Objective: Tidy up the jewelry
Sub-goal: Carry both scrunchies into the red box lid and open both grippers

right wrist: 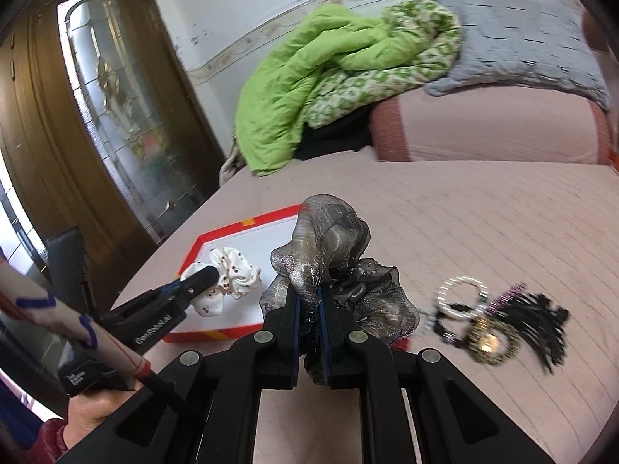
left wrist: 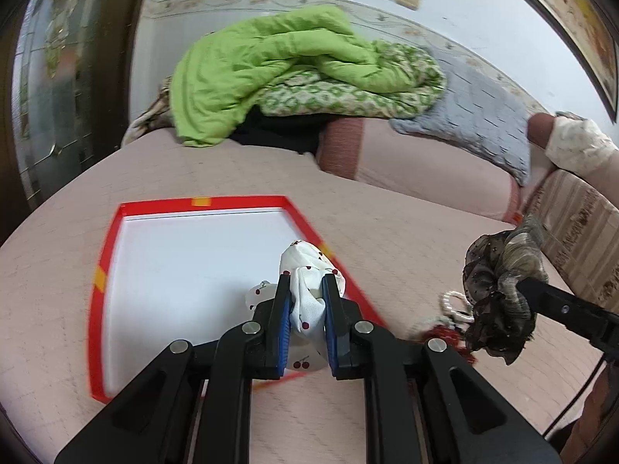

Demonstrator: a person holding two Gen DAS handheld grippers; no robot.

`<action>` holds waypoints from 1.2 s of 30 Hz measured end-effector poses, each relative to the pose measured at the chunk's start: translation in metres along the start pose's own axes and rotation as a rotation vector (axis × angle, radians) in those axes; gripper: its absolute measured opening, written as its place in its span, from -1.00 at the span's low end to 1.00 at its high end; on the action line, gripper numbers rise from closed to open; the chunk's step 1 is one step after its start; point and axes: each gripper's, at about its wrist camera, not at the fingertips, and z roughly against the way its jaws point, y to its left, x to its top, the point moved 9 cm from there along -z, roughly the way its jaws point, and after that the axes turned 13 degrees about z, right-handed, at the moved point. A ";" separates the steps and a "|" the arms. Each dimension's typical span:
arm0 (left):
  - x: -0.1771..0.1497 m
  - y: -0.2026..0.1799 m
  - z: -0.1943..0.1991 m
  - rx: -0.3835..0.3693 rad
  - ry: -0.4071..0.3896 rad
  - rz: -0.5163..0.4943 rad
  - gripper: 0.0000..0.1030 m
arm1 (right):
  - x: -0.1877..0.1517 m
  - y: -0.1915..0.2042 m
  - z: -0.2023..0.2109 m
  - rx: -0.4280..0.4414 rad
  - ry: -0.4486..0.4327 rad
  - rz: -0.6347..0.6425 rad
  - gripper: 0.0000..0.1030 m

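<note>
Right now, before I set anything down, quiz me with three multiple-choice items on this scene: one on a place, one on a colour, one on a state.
1. Where is the white cherry-print scrunchie?
A. Lying on the green quilt
B. Held above the red-rimmed tray
C. Beside the pearl bracelet

2. What colour is the tray's rim?
A. Red
B. Blue
C. Green

3. What state is the right gripper in?
A. Wide open, holding nothing
B. Shut with nothing in it
C. Shut on the dark sheer scrunchie

Answers:
1 B: the left gripper pinches it over the tray's white floor.
2 A: red border with orange patches.
3 C: the dark sheer scrunchie bunches between its fingers, while the pearl bracelet lies on the bedspread.
</note>
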 end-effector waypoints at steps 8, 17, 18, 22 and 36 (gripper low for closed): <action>0.032 0.065 -0.020 0.078 -0.013 0.089 -0.72 | 0.028 0.033 -0.051 0.068 0.047 0.037 -0.82; 0.068 0.109 -0.060 0.130 0.008 0.154 -0.72 | 0.066 0.050 -0.130 0.101 0.117 0.061 -0.82; 0.070 0.112 -0.063 0.134 0.011 0.155 -0.72 | 0.070 0.051 -0.139 0.102 0.127 0.069 -0.82; 0.076 0.122 -0.085 0.149 0.043 0.160 -0.72 | 0.083 0.053 -0.175 0.094 0.164 0.094 -0.81; 0.076 0.137 -0.128 0.139 0.147 0.241 -0.72 | 0.078 0.054 -0.281 0.032 0.296 0.172 -0.81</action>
